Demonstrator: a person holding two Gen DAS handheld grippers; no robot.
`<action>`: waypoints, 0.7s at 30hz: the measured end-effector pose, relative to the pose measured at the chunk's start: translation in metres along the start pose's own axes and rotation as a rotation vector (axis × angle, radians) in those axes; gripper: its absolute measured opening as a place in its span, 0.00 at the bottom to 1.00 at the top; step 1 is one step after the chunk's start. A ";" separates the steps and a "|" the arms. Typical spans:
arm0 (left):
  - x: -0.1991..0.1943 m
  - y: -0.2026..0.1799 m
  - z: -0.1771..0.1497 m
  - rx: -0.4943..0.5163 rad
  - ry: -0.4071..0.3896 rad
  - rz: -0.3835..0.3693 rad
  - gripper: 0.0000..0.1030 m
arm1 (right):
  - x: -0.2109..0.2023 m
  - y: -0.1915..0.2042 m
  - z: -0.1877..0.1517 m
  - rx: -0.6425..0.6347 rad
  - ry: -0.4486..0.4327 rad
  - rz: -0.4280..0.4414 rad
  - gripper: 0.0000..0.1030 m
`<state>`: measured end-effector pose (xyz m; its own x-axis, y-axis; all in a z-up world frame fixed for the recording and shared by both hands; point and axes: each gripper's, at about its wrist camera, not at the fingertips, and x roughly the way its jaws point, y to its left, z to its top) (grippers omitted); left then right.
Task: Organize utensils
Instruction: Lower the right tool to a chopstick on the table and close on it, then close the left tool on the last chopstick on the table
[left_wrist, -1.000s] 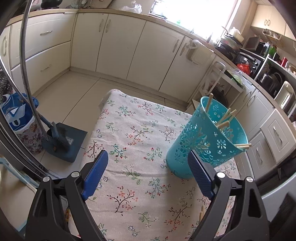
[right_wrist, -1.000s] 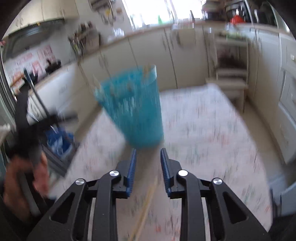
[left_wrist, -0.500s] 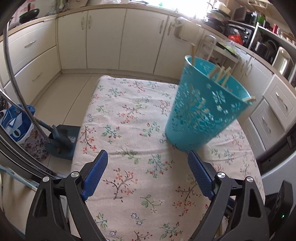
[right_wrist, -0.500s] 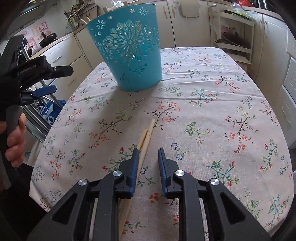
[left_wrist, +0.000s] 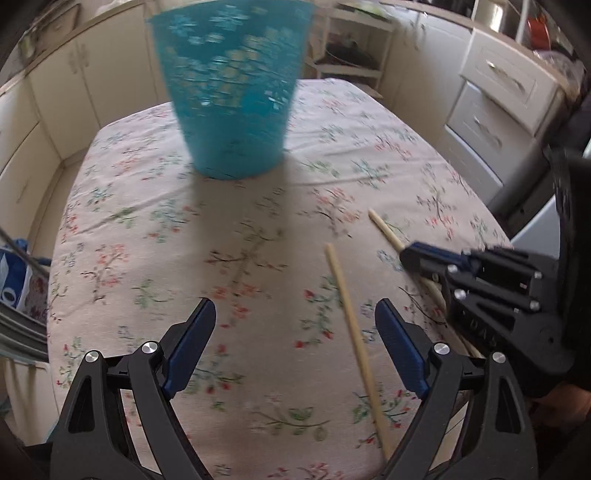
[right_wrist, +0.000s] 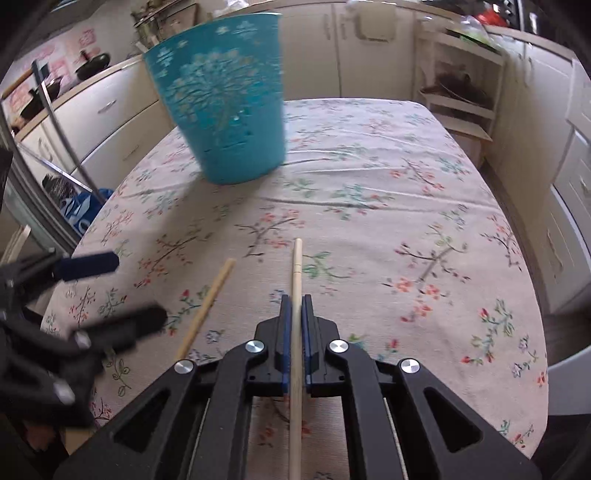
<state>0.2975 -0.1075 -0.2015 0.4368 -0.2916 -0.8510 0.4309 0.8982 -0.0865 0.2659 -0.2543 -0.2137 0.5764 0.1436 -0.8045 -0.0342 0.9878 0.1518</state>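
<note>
A turquoise cut-out basket (right_wrist: 225, 107) (left_wrist: 232, 92) stands at the far side of the flowered tablecloth (right_wrist: 388, 221). My right gripper (right_wrist: 296, 301) is closing its jaws on a wooden chopstick (right_wrist: 297, 266), and the blue pads press its sides; in the left wrist view the same chopstick (left_wrist: 386, 230) pokes out of the right gripper (left_wrist: 406, 254). A second chopstick (right_wrist: 210, 302) (left_wrist: 351, 317) lies flat on the cloth just left of it. My left gripper (left_wrist: 294, 308) (right_wrist: 118, 291) hovers open over that loose chopstick, which runs near the right finger.
Cream kitchen cabinets (right_wrist: 110, 122) surround the table, with an open shelf unit (right_wrist: 458, 85) behind it. A blue bag (right_wrist: 79, 208) sits on the floor at the left. The table's edges fall away close on both sides (left_wrist: 55, 332).
My right gripper has shut on one chopstick, which now lies between the pads. My left gripper swung in and down toward the near table, so the basket now stands straight ahead and the chopsticks are in view.
</note>
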 end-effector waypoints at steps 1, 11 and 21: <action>0.003 -0.005 0.001 0.003 0.011 -0.003 0.81 | 0.000 -0.003 0.000 0.010 0.004 0.006 0.06; 0.021 -0.016 0.007 0.016 -0.006 0.080 0.24 | 0.013 0.000 0.020 -0.069 0.058 0.010 0.07; 0.025 0.036 0.025 -0.104 0.026 0.011 0.06 | 0.021 -0.002 0.038 -0.069 0.038 0.056 0.06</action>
<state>0.3438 -0.0906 -0.2135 0.4196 -0.2737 -0.8654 0.3416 0.9310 -0.1288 0.3091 -0.2551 -0.2092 0.5409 0.1998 -0.8170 -0.1226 0.9797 0.1584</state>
